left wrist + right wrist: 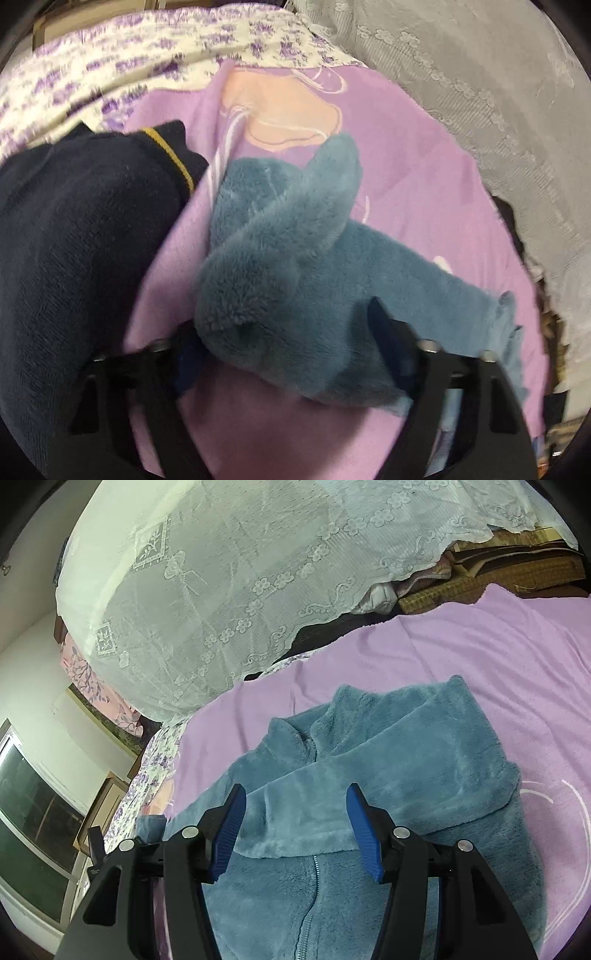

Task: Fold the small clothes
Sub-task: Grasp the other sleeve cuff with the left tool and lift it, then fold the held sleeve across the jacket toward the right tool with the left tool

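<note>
One garment is taking up your attention: a blue fleece jacket point(388, 760) lying on the lilac blanket point(498, 657) that is covering the bed. It is showing a thick, fuzzy pile, a stand-up collar and a zipper point(314, 882) running down its front. One sleeve is lying folded across the chest, its cuff edge ending just above the zipper.

Your right gripper point(297, 830) is hovering over that folded sleeve with its ribbed blue pads point(364, 830) standing apart on either side of it, gripping nothing.

Your left gripper point(284, 350) is sitting half closed with a plump roll of the same fleece point(258, 288) between its dark fingers; whether the pads are pressing on it you cannot tell, since the fabric is hiding the left one.

Beside it, toward the blanket's left edge, a navy knit garment point(74, 240) with a mustard stripe is lying in a soft heap. A pale peach shape with white outlines is showing printed on the blanket.

White lace cloth point(221, 590) with flower patterns is draping over a mound along the blanket's far edge, and a purple-flowered sheet point(147, 62) is lying beyond it.
</note>
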`<action>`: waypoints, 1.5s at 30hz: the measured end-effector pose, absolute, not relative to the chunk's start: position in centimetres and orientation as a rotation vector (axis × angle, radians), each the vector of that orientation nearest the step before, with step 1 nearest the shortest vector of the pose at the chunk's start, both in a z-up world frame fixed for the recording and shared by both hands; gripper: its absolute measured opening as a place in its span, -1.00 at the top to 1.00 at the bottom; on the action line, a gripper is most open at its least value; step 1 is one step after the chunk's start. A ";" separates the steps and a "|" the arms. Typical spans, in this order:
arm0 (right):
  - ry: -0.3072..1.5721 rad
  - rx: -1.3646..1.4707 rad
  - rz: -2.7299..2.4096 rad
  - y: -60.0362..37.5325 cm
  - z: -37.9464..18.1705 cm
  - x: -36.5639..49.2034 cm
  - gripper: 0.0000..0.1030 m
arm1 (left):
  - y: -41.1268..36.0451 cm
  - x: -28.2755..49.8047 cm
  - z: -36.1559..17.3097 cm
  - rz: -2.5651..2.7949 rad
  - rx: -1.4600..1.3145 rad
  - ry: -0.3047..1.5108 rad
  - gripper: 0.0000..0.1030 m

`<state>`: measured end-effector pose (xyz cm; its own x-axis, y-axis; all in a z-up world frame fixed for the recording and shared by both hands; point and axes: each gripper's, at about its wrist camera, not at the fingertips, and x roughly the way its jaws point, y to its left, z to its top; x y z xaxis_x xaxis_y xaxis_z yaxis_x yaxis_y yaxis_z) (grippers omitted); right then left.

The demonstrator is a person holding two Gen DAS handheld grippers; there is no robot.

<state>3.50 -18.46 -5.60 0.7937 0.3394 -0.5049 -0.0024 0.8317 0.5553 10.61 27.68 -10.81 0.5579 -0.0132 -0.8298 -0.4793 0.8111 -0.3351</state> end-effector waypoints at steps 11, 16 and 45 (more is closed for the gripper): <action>0.637 0.585 0.218 -18.4 -5.5 3.4 -0.11 | 25.3 9.6 -6.6 0.191 -0.473 0.854 0.76; 0.655 0.611 0.239 -18.4 -5.8 3.6 -0.13 | 22.4 9.6 -4.6 0.146 -0.390 0.841 0.76; 0.725 0.912 0.446 -19.8 -8.1 4.7 -0.33 | 3.2 7.6 1.4 -0.228 -0.115 0.775 0.76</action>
<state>4.71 -19.77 -8.11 0.6821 0.6292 -0.3727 -0.0489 0.5478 0.8352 7.57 3.22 1.40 0.6915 -0.2451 -0.6795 0.1611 0.9693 -0.1857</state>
